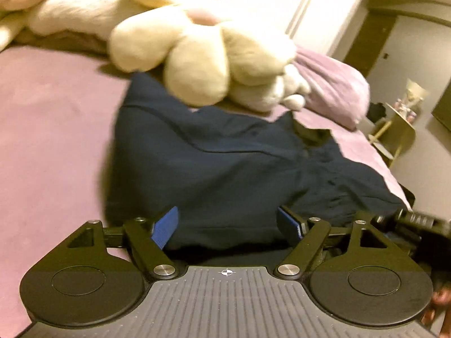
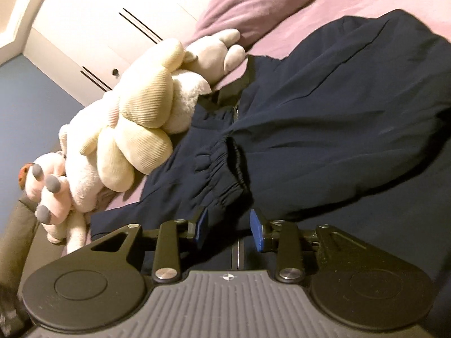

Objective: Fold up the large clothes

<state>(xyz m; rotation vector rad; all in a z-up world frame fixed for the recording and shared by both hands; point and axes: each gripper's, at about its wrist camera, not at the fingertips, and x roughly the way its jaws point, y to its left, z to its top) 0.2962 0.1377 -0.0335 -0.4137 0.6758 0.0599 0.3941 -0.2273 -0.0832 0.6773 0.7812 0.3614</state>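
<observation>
Navy jacket (image 1: 225, 163) on bed (image 1: 50, 118); left gripper (image 1: 227, 226) released, right gripper (image 2: 229, 229) part-open, empty. Best practice: grasp cuff (image 2: 225, 166) at 12 o'clock, fold flat.

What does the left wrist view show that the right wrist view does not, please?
Only the left wrist view shows the gold side table beside the bed, the dark door, and the left gripper, open over the garment. Only the right wrist view shows the jacket's elastic cuff, its zipper, a pink plush paw with grey toes, and the right gripper, open. Both show the navy jacket, the cream plush toy, the purple pillow and the purple bedsheet.
</observation>
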